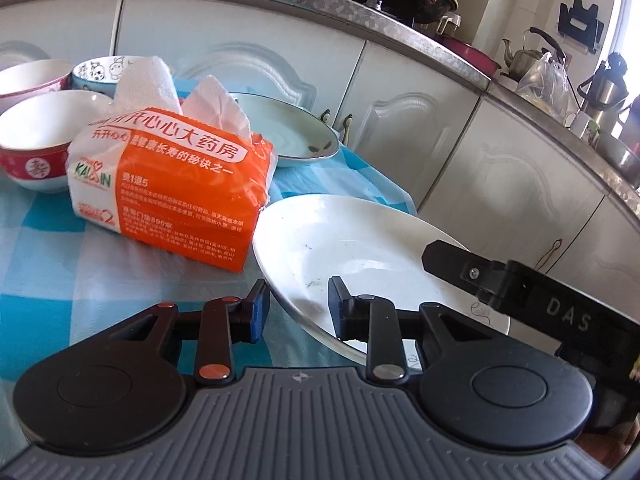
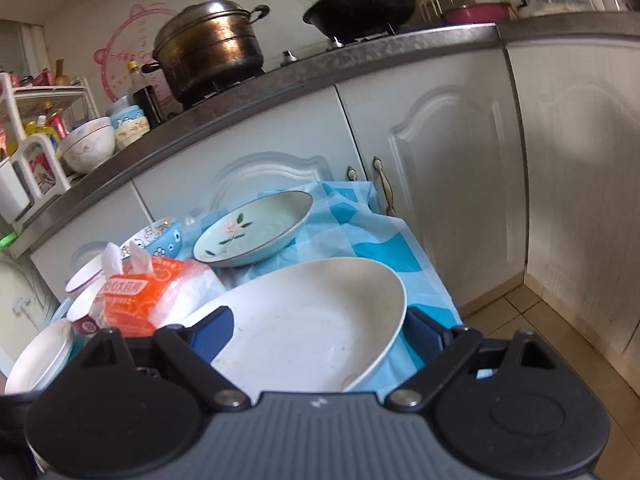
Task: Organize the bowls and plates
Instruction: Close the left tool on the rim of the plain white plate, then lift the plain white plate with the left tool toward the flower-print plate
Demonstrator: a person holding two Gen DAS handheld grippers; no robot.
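White glazed shallow plate (image 1: 360,248), round and wide-rimmed: lies at the near right corner of the table, tipped, its near edge raised off the cloth and its far-right rim low; being round, it has no long axis.

Blue-and-white checked plastic tablecloth (image 1: 48,248): covers the table, hanging over the far corner.

Pale green dish with a painted flower (image 2: 256,232): beyond the white plate, apart from it, level.

Orange-and-white tissue pack (image 1: 176,196): left of the plate, nearly touching its rim.

Red-banded white bowl (image 1: 40,144), pink-rimmed bowl (image 1: 28,80), blue cartoon-printed bowl (image 1: 96,72): grouped behind the pack.

Room: white panelled cabinets (image 1: 400,120) under a speckled grey counter (image 2: 320,68); steel stockpot (image 2: 208,48) and black wok (image 2: 360,0) on the stove.

Left gripper (image 1: 298,308): angled down, jaws narrowed astride the plate's near rim; whether the pads press it cannot be told.

Right gripper (image 2: 316,328): angled down, jaws spread wide either side of the plate, one finger over its bowl.
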